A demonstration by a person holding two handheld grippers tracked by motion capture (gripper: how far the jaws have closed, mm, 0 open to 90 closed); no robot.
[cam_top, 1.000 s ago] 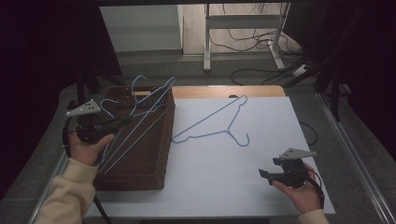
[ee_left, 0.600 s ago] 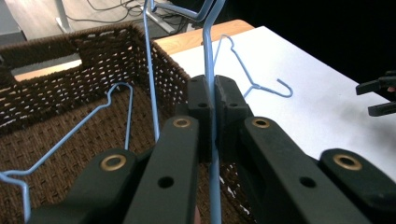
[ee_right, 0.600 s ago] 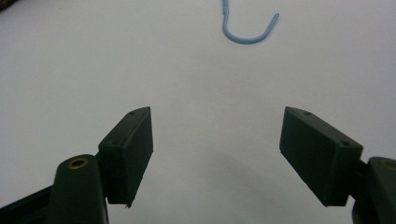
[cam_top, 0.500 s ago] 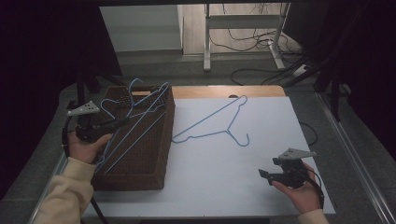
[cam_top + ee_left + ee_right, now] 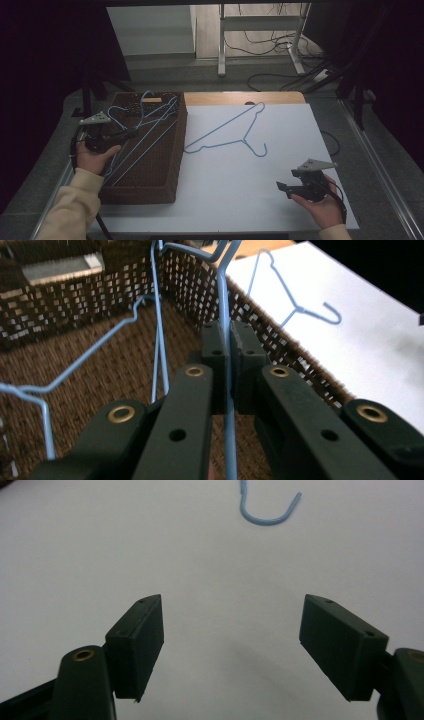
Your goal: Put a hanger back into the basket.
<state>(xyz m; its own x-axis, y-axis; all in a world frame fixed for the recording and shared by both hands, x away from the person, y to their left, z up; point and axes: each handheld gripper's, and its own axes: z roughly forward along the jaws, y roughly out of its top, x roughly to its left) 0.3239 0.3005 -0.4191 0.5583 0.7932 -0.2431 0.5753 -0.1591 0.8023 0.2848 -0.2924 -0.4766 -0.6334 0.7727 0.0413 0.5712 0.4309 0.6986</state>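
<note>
The room is dim, its left and right sides nearly black; light falls from above on the white table sheet (image 5: 260,170), which glows brightest at its far side. Both gripper views are soft, and the wicker basket (image 5: 100,375) blurs nearby.

Two forearms in cream-coloured long sleeves, each hand carrying a black gripper. The left gripper (image 5: 131,134) and right gripper (image 5: 281,186) each bear a grey three-cornered plate on top and a trailing black cable. Their black jaw arms show brass-coloured rivets and small screw holes.
</note>
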